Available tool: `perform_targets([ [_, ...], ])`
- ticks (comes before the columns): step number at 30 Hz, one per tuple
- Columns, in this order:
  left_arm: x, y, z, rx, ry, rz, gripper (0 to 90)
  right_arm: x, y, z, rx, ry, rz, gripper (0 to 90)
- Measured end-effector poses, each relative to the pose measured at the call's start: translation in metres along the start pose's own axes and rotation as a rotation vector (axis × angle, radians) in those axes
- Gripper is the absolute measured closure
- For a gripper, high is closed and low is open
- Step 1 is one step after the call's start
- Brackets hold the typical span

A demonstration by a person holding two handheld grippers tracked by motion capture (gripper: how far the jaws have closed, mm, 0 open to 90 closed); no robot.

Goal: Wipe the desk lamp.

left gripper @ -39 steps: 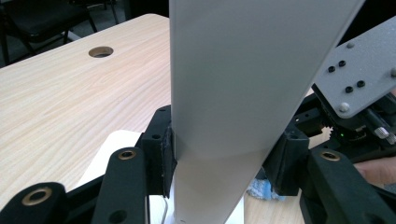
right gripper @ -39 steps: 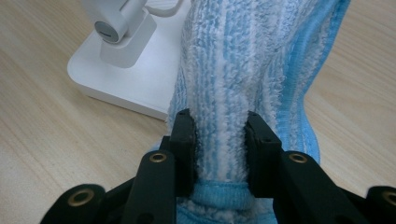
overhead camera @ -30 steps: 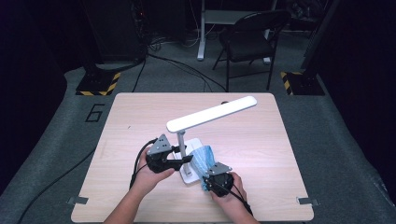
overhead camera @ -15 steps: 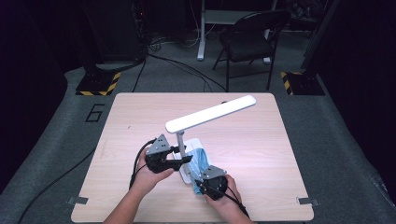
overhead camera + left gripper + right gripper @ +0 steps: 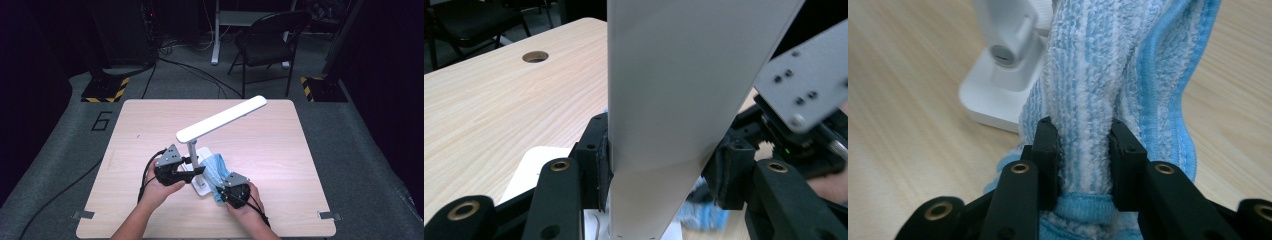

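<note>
A white desk lamp stands on the table, its long head point(image 5: 222, 120) slanting up to the right. My left gripper point(image 5: 196, 168) comes in from the left, shut on the lamp's upright stem point(image 5: 192, 151). In the left gripper view, both pads press the flat white stem point(image 5: 664, 100). A blue and white striped cloth point(image 5: 216, 167) lies bunched over the lamp base point(image 5: 201, 189). My right gripper point(image 5: 221, 193) is shut on its near end. The right gripper view shows the cloth point(image 5: 1098, 65) pinched between the jaws point(image 5: 1083, 145), with the base point(image 5: 998, 95) just behind.
The wooden table point(image 5: 300, 150) has bare room to the right, left and back of the lamp. A cable hole point(image 5: 535, 56) sits in the tabletop. A black chair point(image 5: 270, 40) and stands are on the floor beyond the far edge.
The right gripper has shifted slightly with the cloth by the lamp base. The left gripper and the lamp have stayed in place.
</note>
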State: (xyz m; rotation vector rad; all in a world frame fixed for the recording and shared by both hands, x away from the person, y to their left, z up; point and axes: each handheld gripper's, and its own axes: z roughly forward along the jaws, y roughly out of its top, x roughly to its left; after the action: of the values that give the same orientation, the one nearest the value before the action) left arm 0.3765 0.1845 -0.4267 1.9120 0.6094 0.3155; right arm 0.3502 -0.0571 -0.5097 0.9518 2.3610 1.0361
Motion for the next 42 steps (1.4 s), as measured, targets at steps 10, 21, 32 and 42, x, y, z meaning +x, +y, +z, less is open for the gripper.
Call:
perform_targets([
  [10,0.001,0.000,0.001,0.000,-0.009,0.003,51.1,-0.029,-0.002,-0.001,0.018,-0.074,0.070,69.4],
  [21,-0.001,0.000,0.002,-0.005,0.000,-0.011,51.0,-0.025,-0.005,0.002,-0.005,-0.085,0.068,69.3],
  [32,-0.001,0.000,0.003,-0.003,0.003,-0.009,51.0,0.006,0.002,0.003,-0.005,0.022,0.069,69.4],
  [42,0.000,-0.001,0.002,-0.009,-0.002,-0.008,51.0,0.014,0.006,0.004,-0.006,0.108,0.045,69.1],
])
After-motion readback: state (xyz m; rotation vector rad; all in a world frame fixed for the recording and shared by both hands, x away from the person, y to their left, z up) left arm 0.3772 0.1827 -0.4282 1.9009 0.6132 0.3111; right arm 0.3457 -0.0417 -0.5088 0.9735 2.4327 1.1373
